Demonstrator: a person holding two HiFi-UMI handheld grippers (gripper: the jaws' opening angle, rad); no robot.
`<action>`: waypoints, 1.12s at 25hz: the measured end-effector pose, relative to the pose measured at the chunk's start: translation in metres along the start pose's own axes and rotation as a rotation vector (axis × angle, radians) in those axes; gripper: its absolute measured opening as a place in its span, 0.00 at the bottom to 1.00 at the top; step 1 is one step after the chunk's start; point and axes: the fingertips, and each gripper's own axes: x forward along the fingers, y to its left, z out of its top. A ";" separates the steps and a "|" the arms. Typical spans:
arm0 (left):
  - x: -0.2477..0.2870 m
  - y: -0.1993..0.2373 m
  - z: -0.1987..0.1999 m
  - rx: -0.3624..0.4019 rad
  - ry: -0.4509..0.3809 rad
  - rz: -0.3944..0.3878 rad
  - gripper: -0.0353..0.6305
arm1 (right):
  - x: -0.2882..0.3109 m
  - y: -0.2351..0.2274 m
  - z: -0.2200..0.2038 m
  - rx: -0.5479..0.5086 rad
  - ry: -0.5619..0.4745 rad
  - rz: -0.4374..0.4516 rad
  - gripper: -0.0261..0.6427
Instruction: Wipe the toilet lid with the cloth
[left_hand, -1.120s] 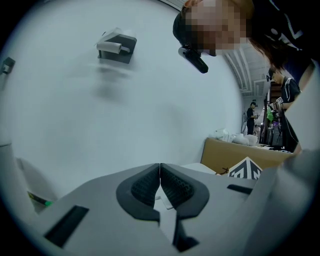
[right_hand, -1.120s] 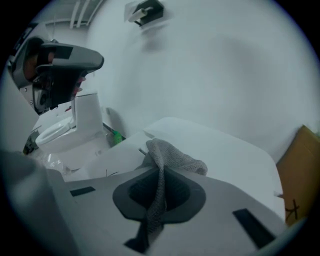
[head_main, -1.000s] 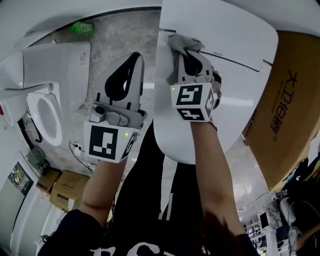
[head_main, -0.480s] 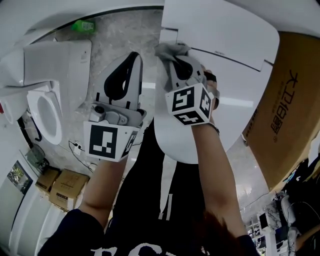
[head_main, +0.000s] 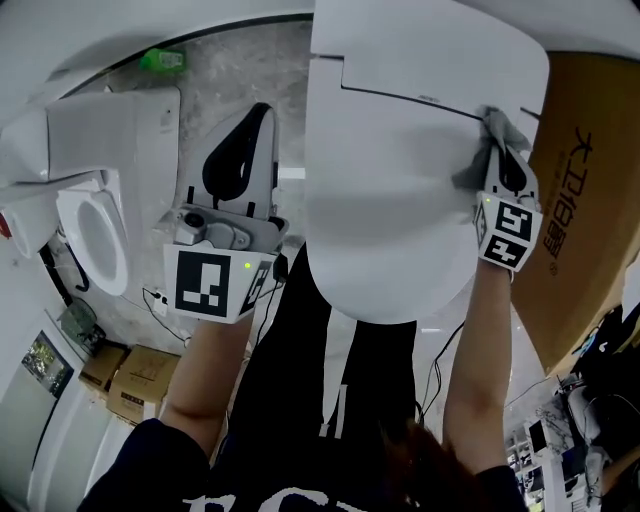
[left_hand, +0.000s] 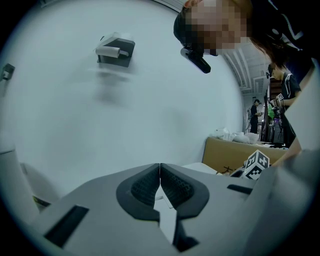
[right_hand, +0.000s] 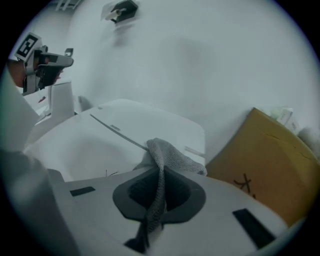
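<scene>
The white toilet lid (head_main: 390, 190) fills the middle of the head view, closed, with a thin seam near its hinge end. My right gripper (head_main: 498, 150) is at the lid's right edge, shut on a grey cloth (head_main: 492, 140) that is pressed to the lid. In the right gripper view the cloth (right_hand: 165, 165) hangs pinched between the jaws over the lid (right_hand: 100, 145). My left gripper (head_main: 250, 130) hangs left of the lid over the marble floor, off the toilet. Its jaws meet with nothing between them (left_hand: 160, 172).
A brown cardboard box (head_main: 585, 200) stands tight against the lid's right side. A second toilet (head_main: 90, 230) with an open seat is at the far left. A green object (head_main: 165, 58) lies on the floor at the back. Small boxes (head_main: 125, 375) sit lower left.
My right gripper has swept the cloth across the lid from its upper left corner to its right edge. The left gripper has stayed put.
</scene>
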 end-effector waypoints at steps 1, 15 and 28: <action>0.000 0.000 0.000 0.001 0.000 0.000 0.09 | -0.003 -0.019 -0.010 0.018 0.011 -0.038 0.08; -0.003 -0.006 -0.002 -0.010 -0.004 0.009 0.09 | -0.005 0.111 0.033 -0.151 -0.047 0.132 0.08; -0.025 0.014 -0.005 -0.027 -0.017 0.064 0.09 | -0.013 0.297 0.088 -0.399 -0.153 0.433 0.08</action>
